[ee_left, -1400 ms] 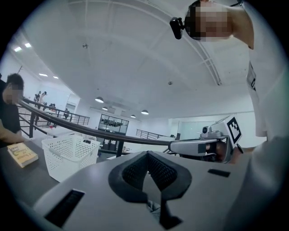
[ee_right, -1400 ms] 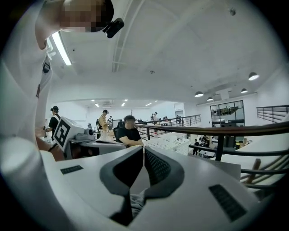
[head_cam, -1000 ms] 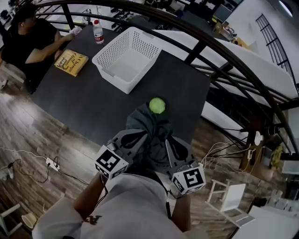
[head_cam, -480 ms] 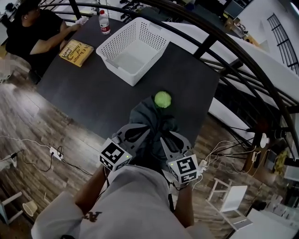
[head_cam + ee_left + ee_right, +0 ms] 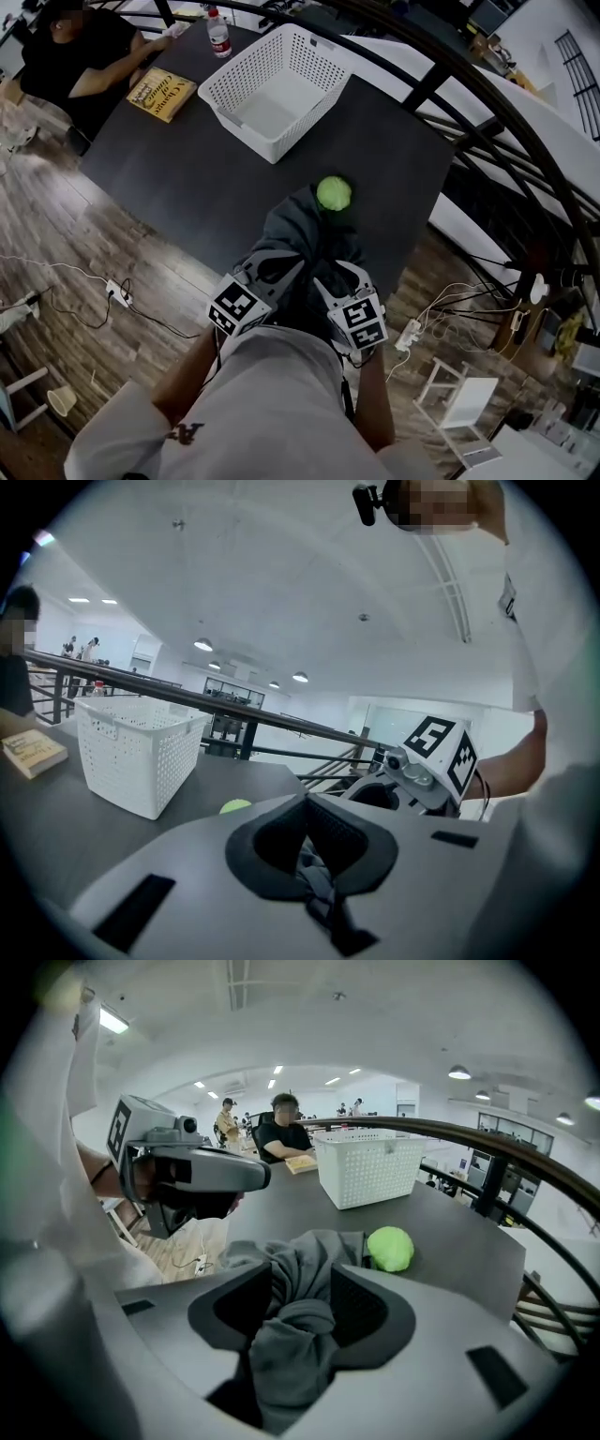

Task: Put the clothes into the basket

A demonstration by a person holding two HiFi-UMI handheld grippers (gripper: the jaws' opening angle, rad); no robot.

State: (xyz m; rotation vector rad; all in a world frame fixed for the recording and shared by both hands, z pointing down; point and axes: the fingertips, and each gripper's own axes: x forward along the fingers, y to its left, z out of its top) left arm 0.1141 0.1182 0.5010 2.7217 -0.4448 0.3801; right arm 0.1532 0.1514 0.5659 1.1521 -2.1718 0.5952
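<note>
A dark grey garment (image 5: pixel 302 230) lies bunched at the near edge of the black table (image 5: pixel 187 187), with a green ball (image 5: pixel 334 193) against its far side. My left gripper (image 5: pixel 279 274) is shut on a thin fold of the garment (image 5: pixel 315 877). My right gripper (image 5: pixel 330 277) has just been opening its jaws. They now stand apart with a thick twist of the garment (image 5: pixel 298 1321) loose between them. The white perforated basket (image 5: pixel 246 141) stands empty at the table's far side, well beyond both grippers. The ball (image 5: pixel 389 1248) and the basket (image 5: pixel 370 1171) also appear in the right gripper view.
A yellow book (image 5: pixel 162 92) and a water bottle (image 5: pixel 218 35) sit at the far left of the table, where a seated person (image 5: pixel 80 52) leans in. A dark curved railing (image 5: pixel 469 103) runs along the right. Cables and a power strip (image 5: pixel 117 291) lie on the wooden floor.
Both grippers have sunk toward the table's near edge with the garment. The right gripper has tipped downward and its jaws have parted. The ball stays beside the cloth.
</note>
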